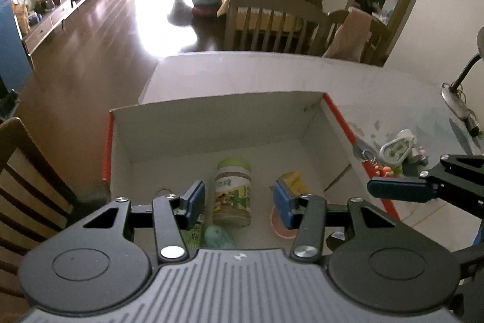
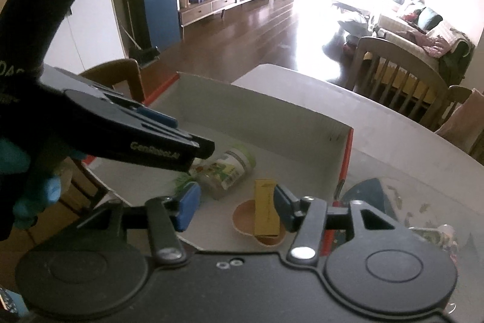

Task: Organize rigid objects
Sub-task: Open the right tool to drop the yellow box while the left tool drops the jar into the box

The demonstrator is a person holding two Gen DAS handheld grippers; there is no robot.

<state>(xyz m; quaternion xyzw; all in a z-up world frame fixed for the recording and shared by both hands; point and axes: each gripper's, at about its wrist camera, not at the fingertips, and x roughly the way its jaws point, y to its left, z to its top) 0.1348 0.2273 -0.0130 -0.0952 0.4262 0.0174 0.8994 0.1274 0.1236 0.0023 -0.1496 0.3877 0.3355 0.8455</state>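
An open cardboard box (image 1: pixel 211 123) with red edges stands on the table. Inside lie a green-lidded jar (image 1: pixel 232 192), a yellow packet (image 1: pixel 295 180), a pinkish round dish (image 1: pixel 279 227) and a pale green object (image 1: pixel 219 236). My left gripper (image 1: pixel 239 202) is open and empty, above the jar inside the box. My right gripper (image 2: pixel 236 203) is open and empty over the box's near edge, above the yellow packet (image 2: pixel 266 211) and dish (image 2: pixel 242 218); the jar (image 2: pixel 227 171) lies beyond. The left gripper's body (image 2: pixel 136 135) shows at left in the right wrist view.
A tape measure and small bits (image 1: pixel 393 152) lie on the table (image 1: pixel 272 71) right of the box. A lamp base (image 1: pixel 456 102) stands at far right. Wooden chairs (image 1: pixel 272 20) stand beyond the table; another chair (image 1: pixel 27 177) is at left.
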